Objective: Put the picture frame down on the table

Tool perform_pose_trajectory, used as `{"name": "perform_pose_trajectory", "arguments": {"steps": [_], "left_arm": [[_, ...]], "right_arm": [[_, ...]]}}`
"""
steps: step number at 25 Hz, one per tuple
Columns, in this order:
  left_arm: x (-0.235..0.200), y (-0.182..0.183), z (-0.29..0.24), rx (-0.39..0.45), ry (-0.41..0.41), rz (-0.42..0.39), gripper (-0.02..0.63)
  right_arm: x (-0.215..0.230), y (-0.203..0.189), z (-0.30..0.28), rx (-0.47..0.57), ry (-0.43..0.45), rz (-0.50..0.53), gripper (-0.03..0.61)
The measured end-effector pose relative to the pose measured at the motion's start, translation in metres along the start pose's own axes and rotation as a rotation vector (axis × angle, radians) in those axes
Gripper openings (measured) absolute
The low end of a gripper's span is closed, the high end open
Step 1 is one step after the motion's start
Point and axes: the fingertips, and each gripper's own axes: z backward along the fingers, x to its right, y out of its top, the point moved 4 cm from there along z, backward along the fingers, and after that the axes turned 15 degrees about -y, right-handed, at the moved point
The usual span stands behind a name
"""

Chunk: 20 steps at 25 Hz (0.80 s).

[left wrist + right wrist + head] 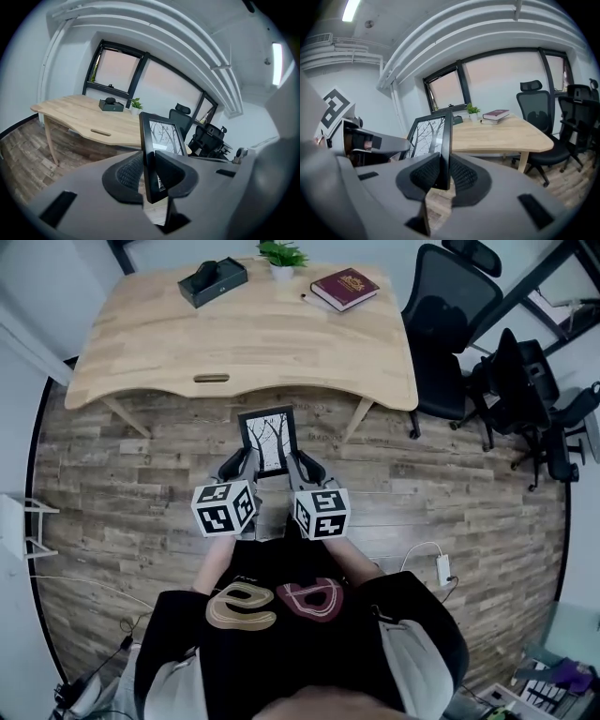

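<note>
2 grippers (240,463) (302,463) clamping picture frame (267,439), plant (281,253) in pot (281,272)

The picture frame (267,440) was edged in black, with dark bare trees printed on white; the table (141,352) was finished in pale wood; the book (344,288) was bound in maroon.

A picture frame (268,440) is held up in the air, in front of the table (244,343) and not on it. The frame is thin and black, and a white picture of bare black trees is seen inside it. It is held upright, with the picture turned toward the person. Its left edge is pinched by the left gripper (239,463) and its right edge by the right gripper (305,465). The table is made of light wood, with a curved front edge and a small slot near that edge.
</note>
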Motion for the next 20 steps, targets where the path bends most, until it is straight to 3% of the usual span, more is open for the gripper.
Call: {"name": "perform_pose_trajectory", "arguments": {"steps": [20], "left_arm": [[0.006,0.067,-0.172,0.04,0.058,0.075,0.086]], "right_arm": [[0.126,0.079,-0.13,-0.027,0.066,0.086,0.078]]}}
